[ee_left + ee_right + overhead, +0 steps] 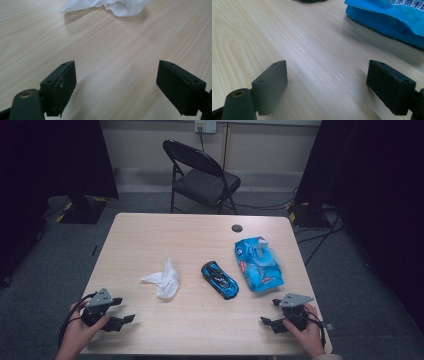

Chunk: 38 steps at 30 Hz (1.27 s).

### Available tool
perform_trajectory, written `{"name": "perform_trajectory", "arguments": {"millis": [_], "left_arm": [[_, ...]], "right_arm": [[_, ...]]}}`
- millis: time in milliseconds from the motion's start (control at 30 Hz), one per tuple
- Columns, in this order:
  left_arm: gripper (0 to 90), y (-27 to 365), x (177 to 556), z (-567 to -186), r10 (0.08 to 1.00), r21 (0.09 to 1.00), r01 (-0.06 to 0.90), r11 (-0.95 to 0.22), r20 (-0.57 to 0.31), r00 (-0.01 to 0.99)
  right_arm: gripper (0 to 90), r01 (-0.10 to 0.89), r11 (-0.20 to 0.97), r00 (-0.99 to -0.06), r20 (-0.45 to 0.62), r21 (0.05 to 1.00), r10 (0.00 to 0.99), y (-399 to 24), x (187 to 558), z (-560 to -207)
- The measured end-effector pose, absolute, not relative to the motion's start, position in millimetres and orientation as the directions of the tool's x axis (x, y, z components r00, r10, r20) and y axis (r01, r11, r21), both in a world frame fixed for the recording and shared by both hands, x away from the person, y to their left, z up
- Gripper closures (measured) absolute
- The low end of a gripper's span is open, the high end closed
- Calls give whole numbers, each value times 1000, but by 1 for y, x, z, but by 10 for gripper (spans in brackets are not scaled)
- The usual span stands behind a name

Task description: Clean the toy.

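Observation:
A crumpled white tissue (163,279) lies left of centre on the wooden table (150,235). A blue and black toy car (220,279) sits at the middle, and a blue wet-wipes pack (257,263) lies just right of it. My left gripper (125,310) rests near the front left corner, open and holding nothing. In the left gripper view the tissue (110,5) lies ahead of my left gripper (116,85). My right gripper (270,312) rests near the front right corner, open too. In the right gripper view the wipes pack (392,17) lies ahead and to the right of my right gripper (327,86).
A black folding chair (202,175) stands beyond the table's far edge. A dark round cap (237,228) sits in the tabletop near that edge. Dark stands and cables lie on the floor at both sides. Bare wood stretches between the grippers.

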<state>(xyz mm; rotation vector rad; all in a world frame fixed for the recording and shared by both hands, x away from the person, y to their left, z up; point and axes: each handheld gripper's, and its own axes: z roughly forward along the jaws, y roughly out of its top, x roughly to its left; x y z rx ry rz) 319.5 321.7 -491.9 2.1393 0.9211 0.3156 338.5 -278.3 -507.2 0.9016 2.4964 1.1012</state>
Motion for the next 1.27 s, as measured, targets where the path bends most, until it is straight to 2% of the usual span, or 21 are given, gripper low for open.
{"name": "perform_trajectory", "arguments": {"millis": [500,1033,1267], "left_arm": [[163,321,318,-499,675,713,482,-509,-16,737],[144,324,318,-505,676,724,472,-503,-11,737],[106,323,318,-506,671,727,468,-503,-13,742]], "right_arm": [[162,435,519,-770,5,735,638,-278,339,-507],[145,439,520,-768,5,733,641,-278,339,-507],[145,440,520,-767,6,733,641,-278,339,-507]]}}
